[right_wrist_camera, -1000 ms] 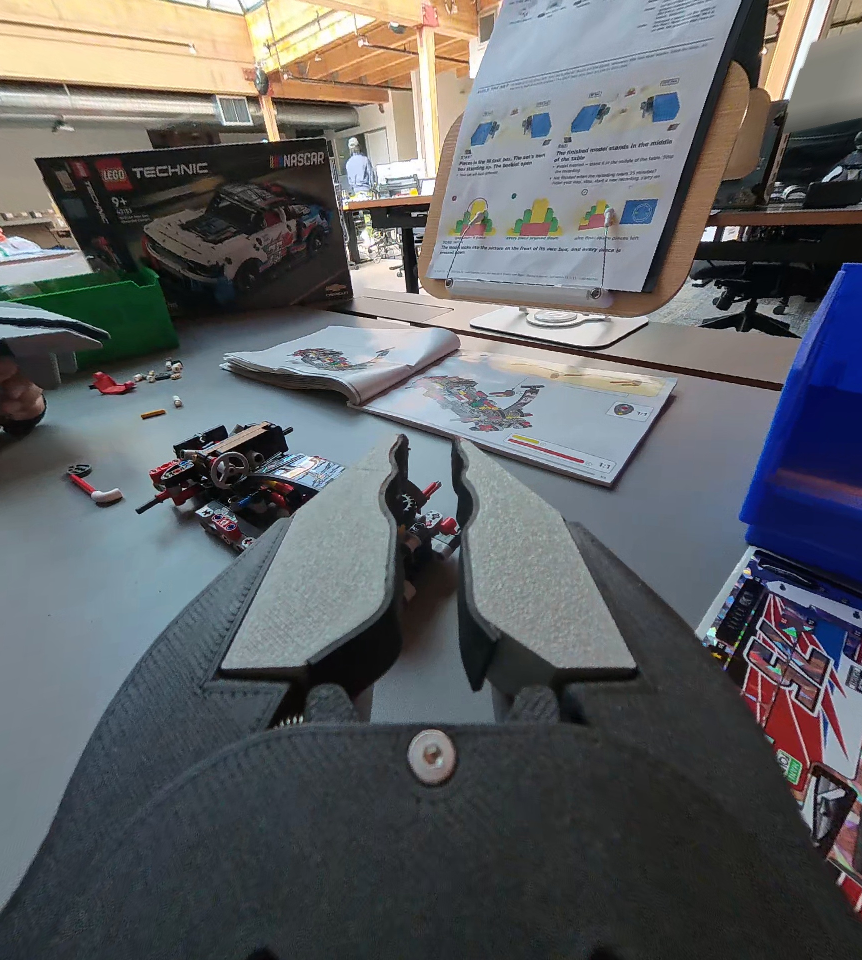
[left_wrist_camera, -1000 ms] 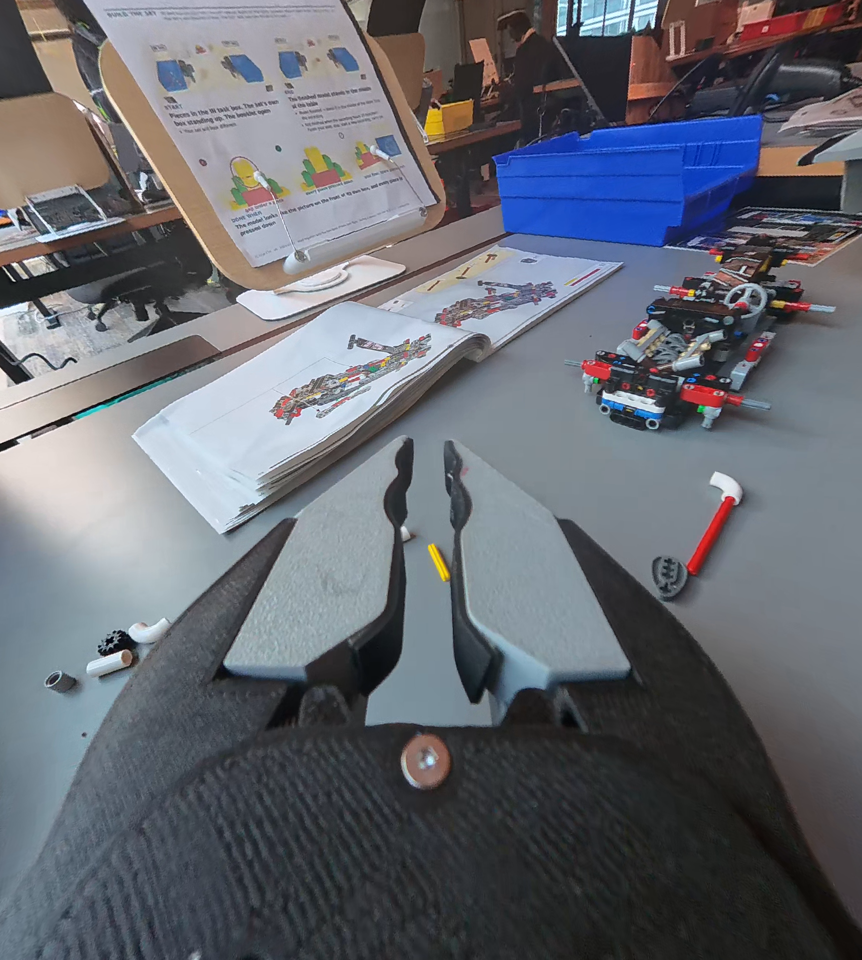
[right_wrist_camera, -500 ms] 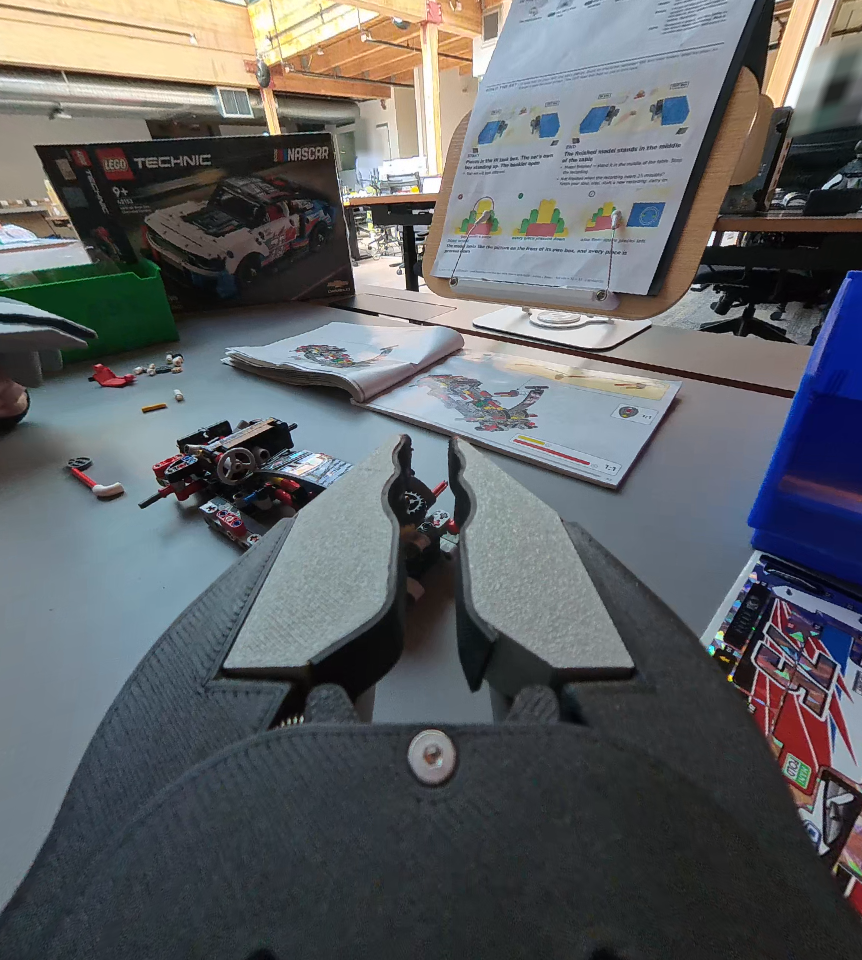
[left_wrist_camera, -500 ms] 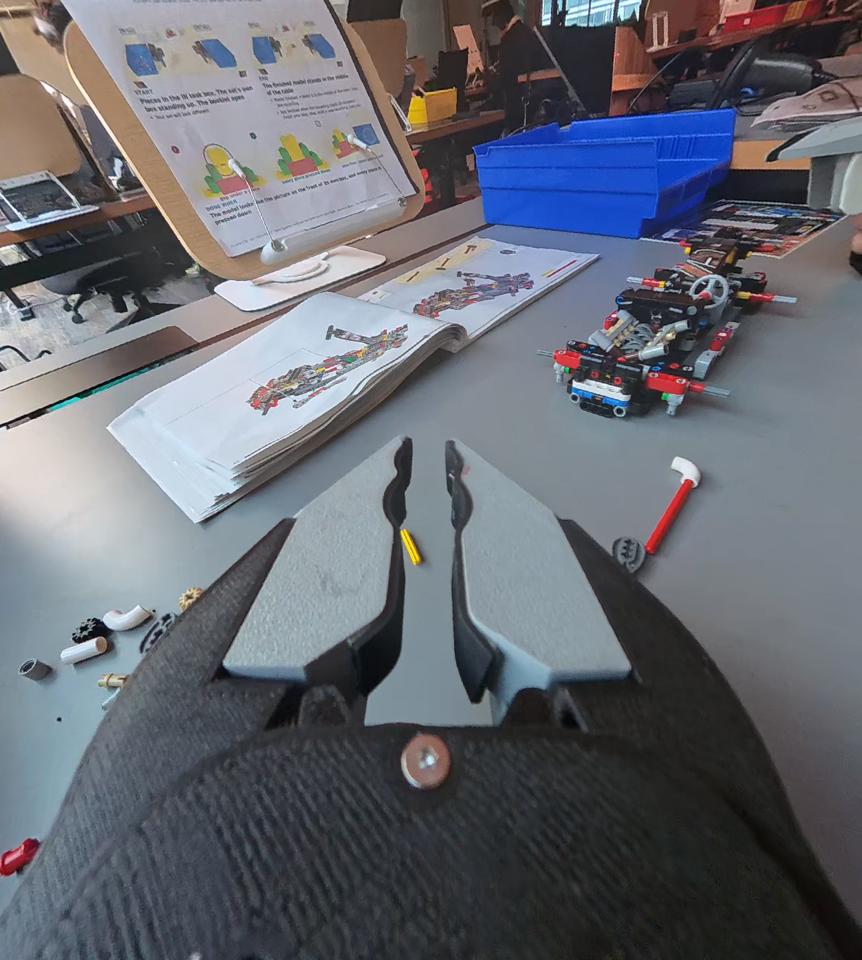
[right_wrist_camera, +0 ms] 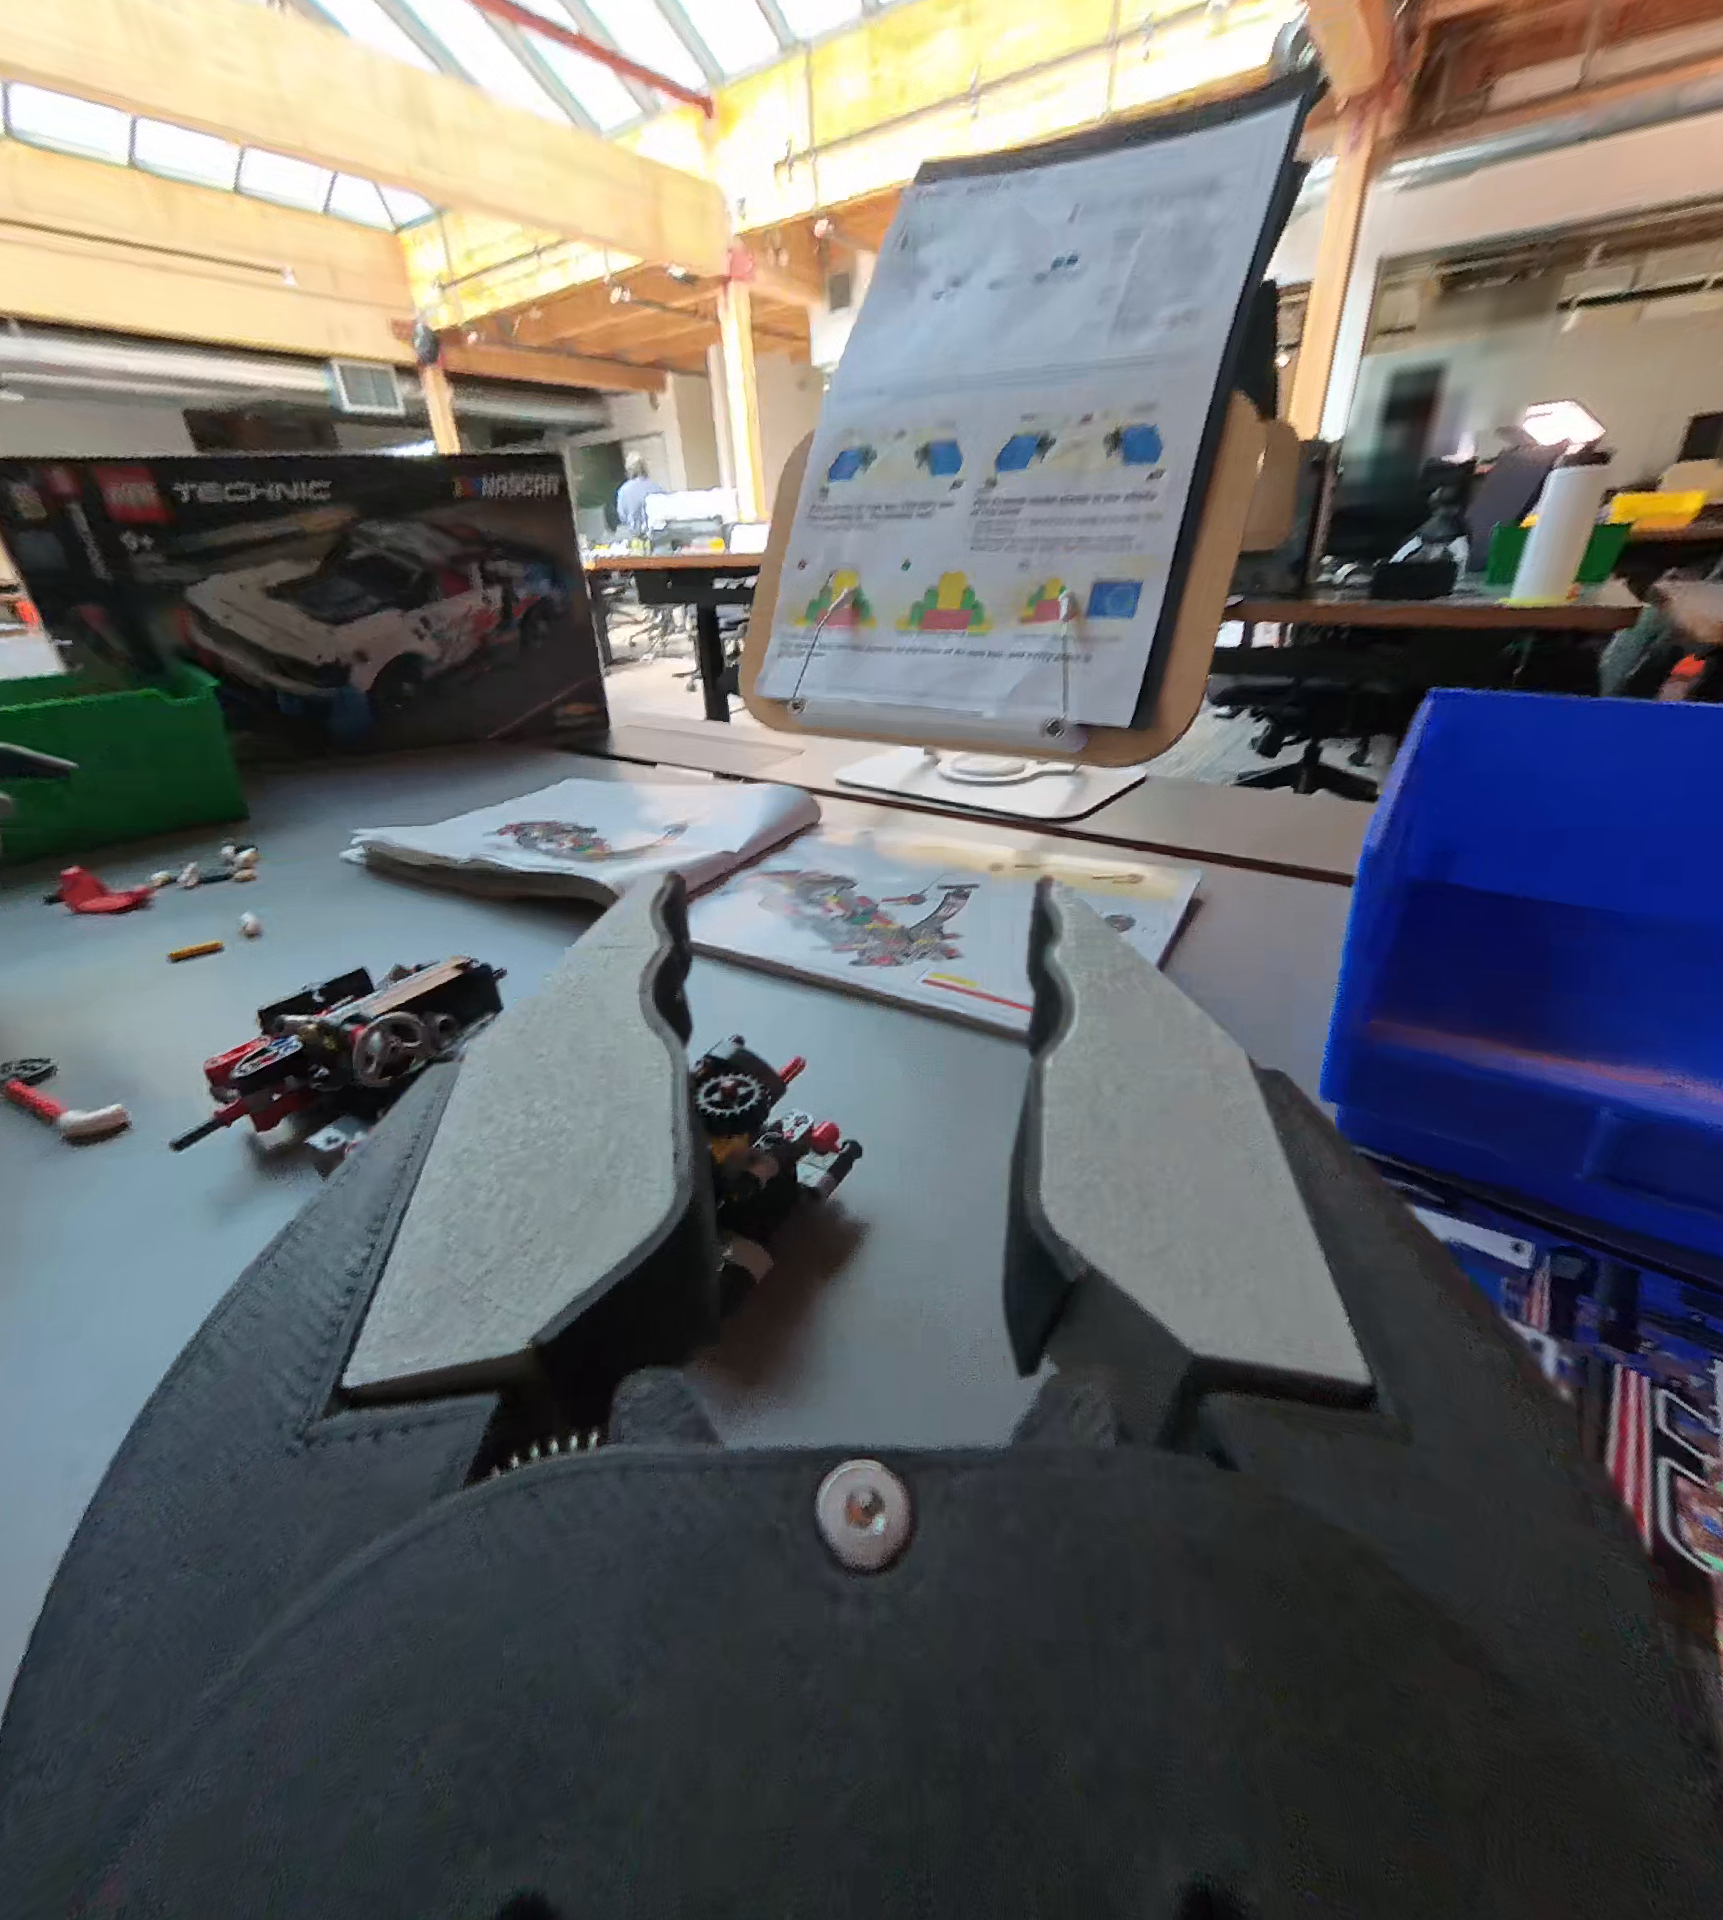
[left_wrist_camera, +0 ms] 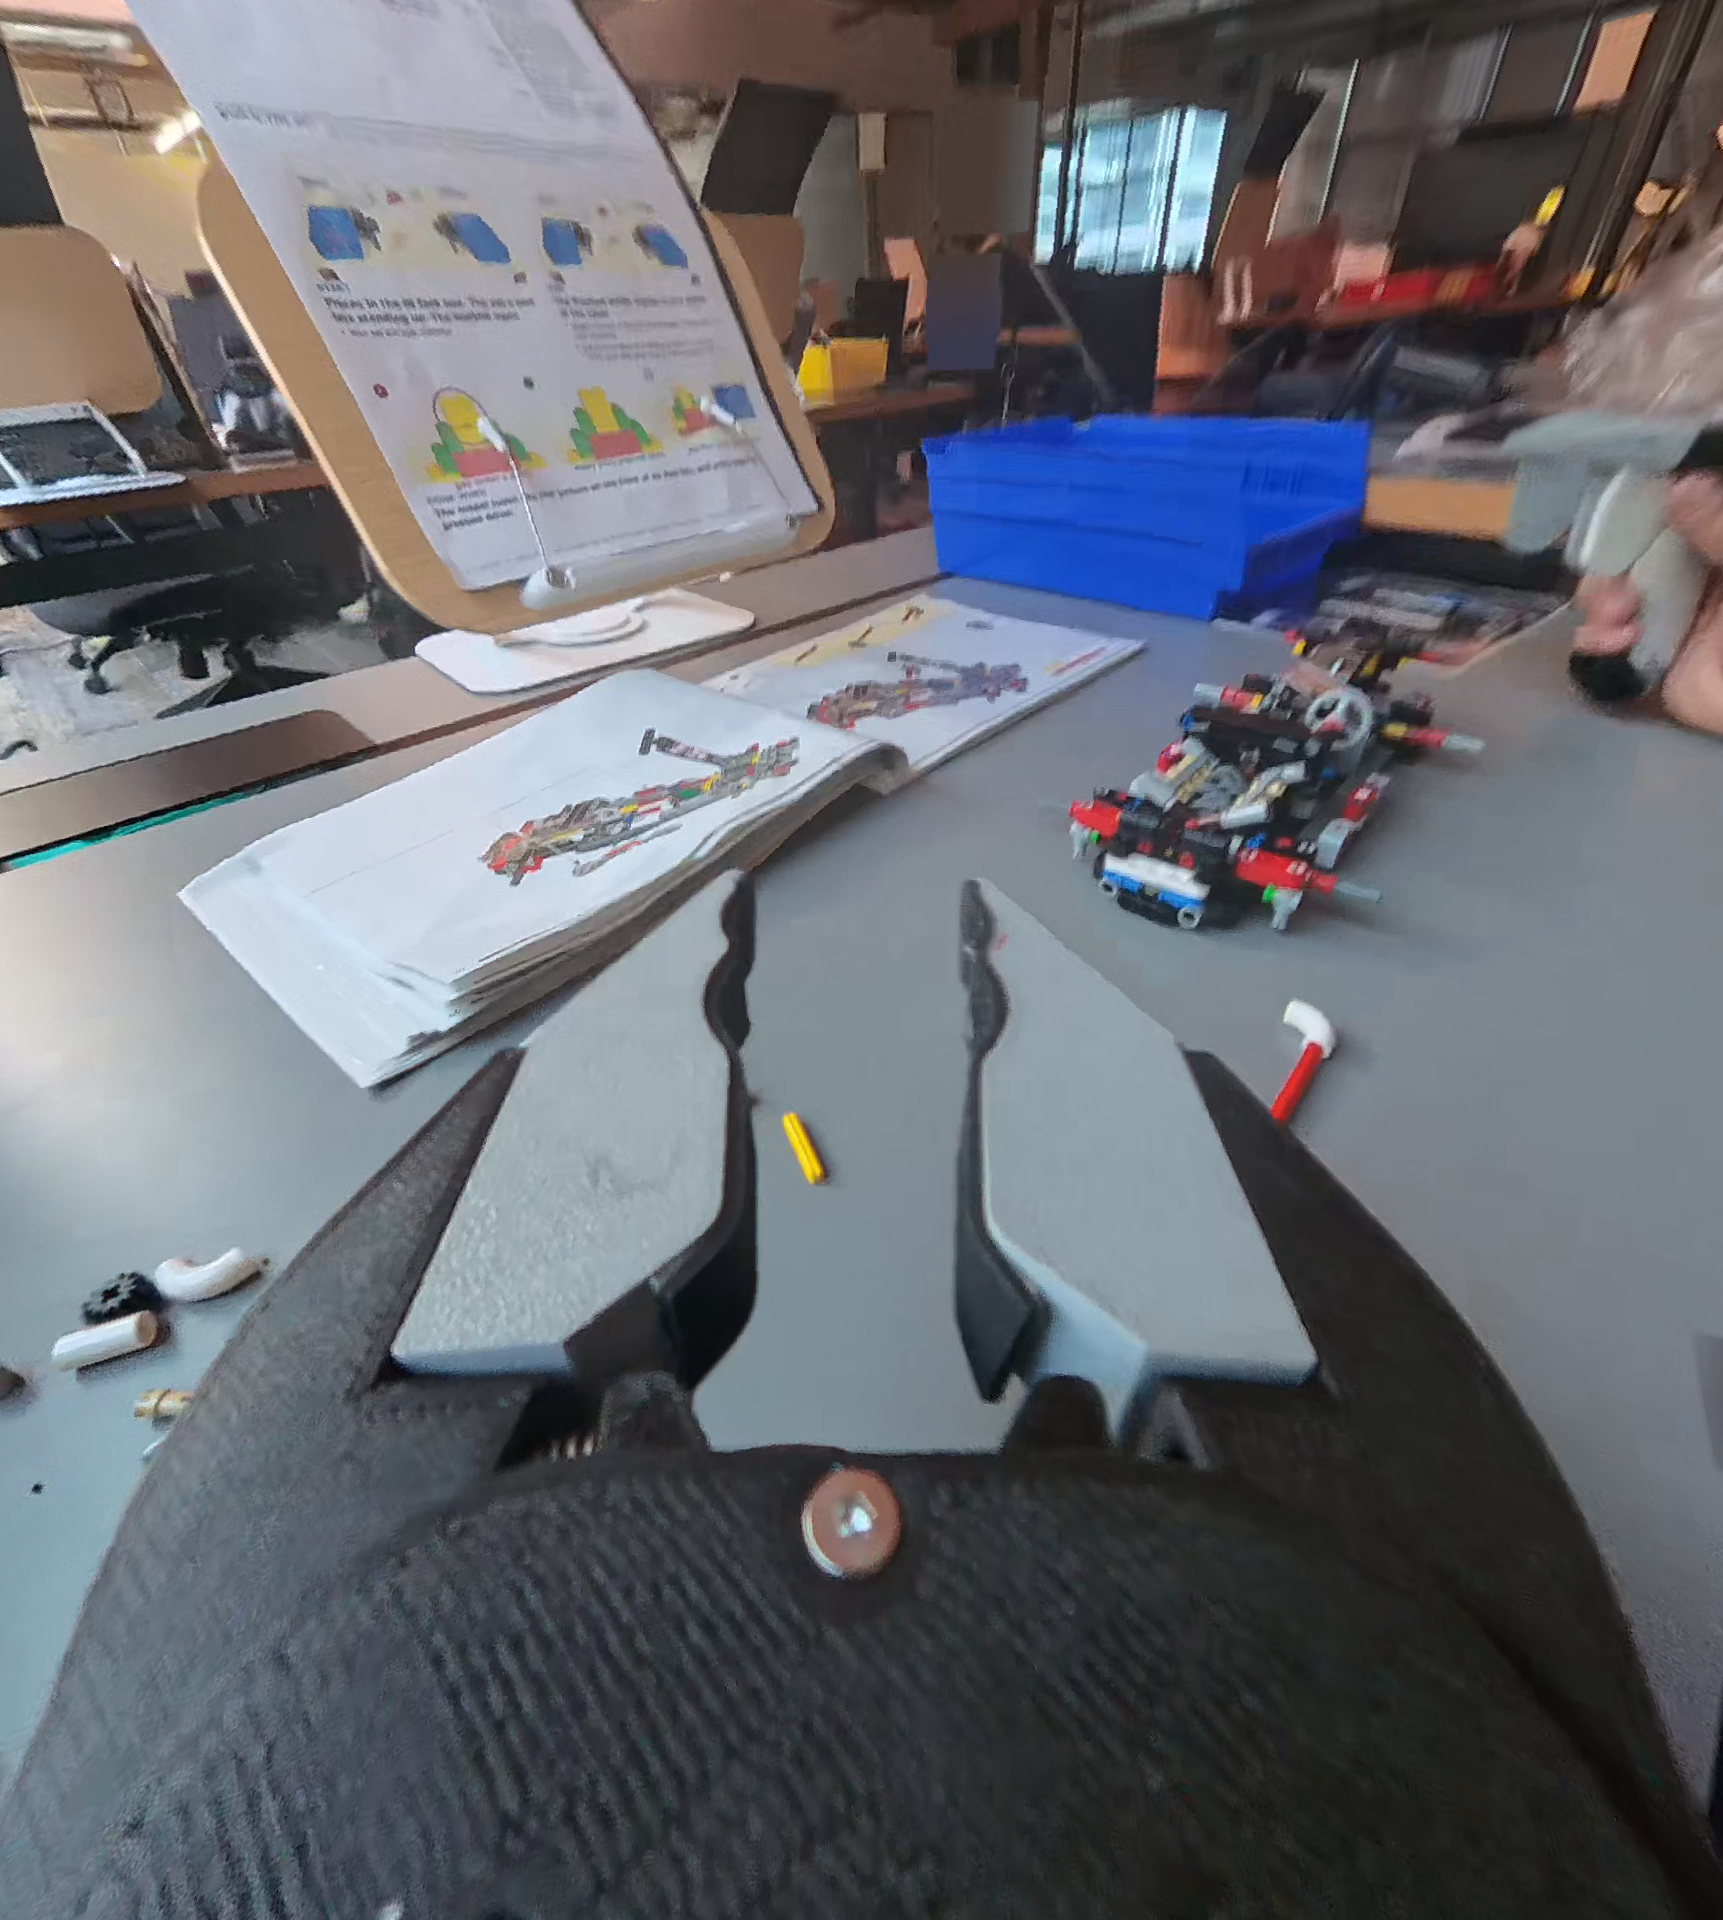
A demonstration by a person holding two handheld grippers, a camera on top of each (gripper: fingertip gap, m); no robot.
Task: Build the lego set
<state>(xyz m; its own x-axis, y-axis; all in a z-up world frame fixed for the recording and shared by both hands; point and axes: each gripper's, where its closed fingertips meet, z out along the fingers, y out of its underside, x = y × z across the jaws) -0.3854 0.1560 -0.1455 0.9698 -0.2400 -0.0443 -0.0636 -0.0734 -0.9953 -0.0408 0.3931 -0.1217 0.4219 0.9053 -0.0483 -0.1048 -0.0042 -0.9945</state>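
Note:
My left gripper (left_wrist_camera: 857,914) is open and holds nothing, above the grey table (left_wrist_camera: 1522,1039). A small yellow pin (left_wrist_camera: 803,1147) lies on the table below its fingers. A partly built brick car chassis (left_wrist_camera: 1252,800) stands to the front right, and an open instruction booklet (left_wrist_camera: 566,862) lies to the front left. My right gripper (right_wrist_camera: 857,925) is open wide and holds nothing. The chassis (right_wrist_camera: 358,1039) shows to its left, with the chassis end (right_wrist_camera: 763,1132) low between its fingers. The right gripper (left_wrist_camera: 1615,488), held by a hand, also shows far right in the left wrist view.
A red axle with a white end (left_wrist_camera: 1302,1060) lies right of the left gripper; small loose parts (left_wrist_camera: 109,1320) lie to its left. A blue bin (right_wrist_camera: 1605,966) stands at the right, a green bin (right_wrist_camera: 109,758) and a kit box (right_wrist_camera: 317,592) at the back left, a document stand (right_wrist_camera: 1002,499) behind. The left gripper's tips are roughly 45 cm from the right gripper's.
Both grippers have opened, the right one wider. Both views are now blurred by motion and have shifted a little; the right gripper has risen.

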